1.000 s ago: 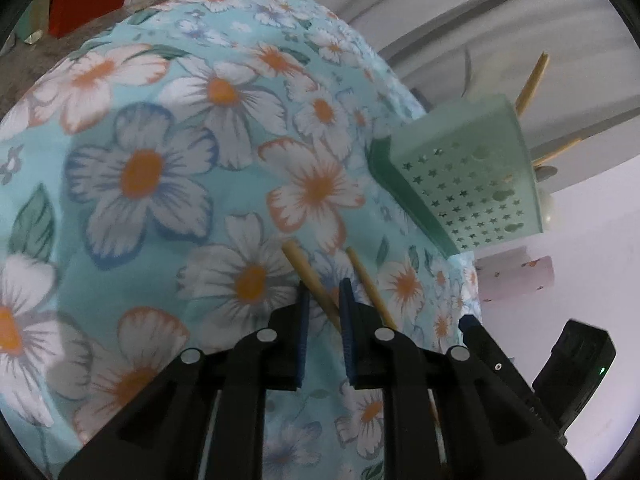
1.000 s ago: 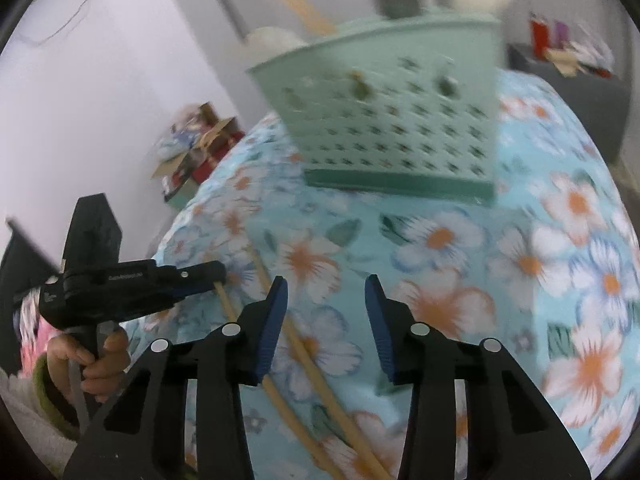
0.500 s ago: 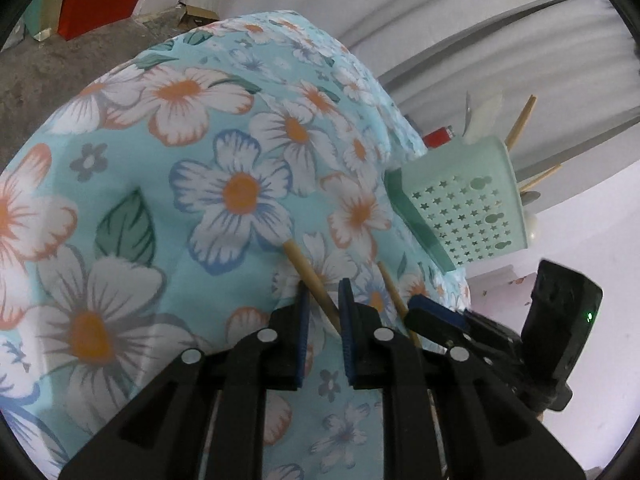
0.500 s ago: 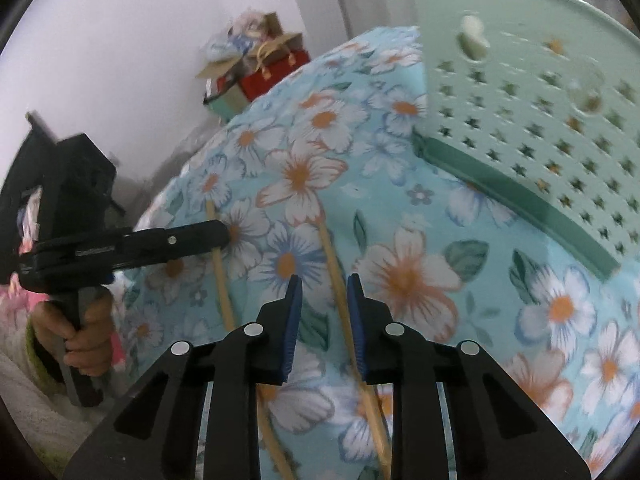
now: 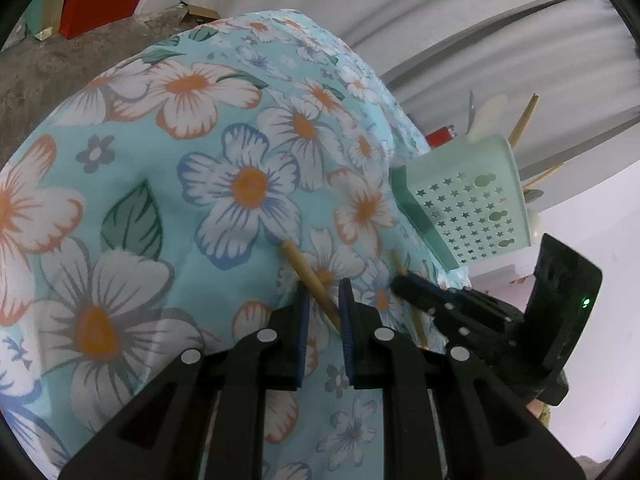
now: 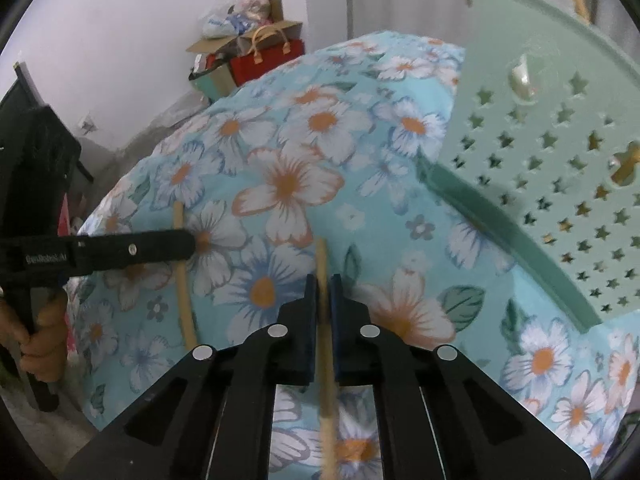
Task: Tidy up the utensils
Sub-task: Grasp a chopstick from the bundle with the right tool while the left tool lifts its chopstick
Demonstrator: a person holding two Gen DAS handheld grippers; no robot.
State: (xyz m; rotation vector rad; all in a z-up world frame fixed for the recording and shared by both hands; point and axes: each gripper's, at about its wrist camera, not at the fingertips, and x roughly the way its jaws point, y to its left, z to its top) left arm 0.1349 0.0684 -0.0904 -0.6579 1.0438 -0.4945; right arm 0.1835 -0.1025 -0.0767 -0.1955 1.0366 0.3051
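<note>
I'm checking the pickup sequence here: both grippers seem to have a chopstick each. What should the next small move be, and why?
Probably lift both chopsticks off the floral cloth. The right gripper is shut on the right chopstick, and the left gripper on the left chopstick. Both sticks lie low over the cloth, while the green utensil basket opens high, so they need height first.

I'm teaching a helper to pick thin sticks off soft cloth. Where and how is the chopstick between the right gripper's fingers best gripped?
Grip the chopstick on its bare shaft, near the far end, coming from above with the fingers straddling its long axis. It lies flat on the flowered cloth, thin and straight, so only its two long sides offer purchase. The right gripper is placed that way now.
</note>
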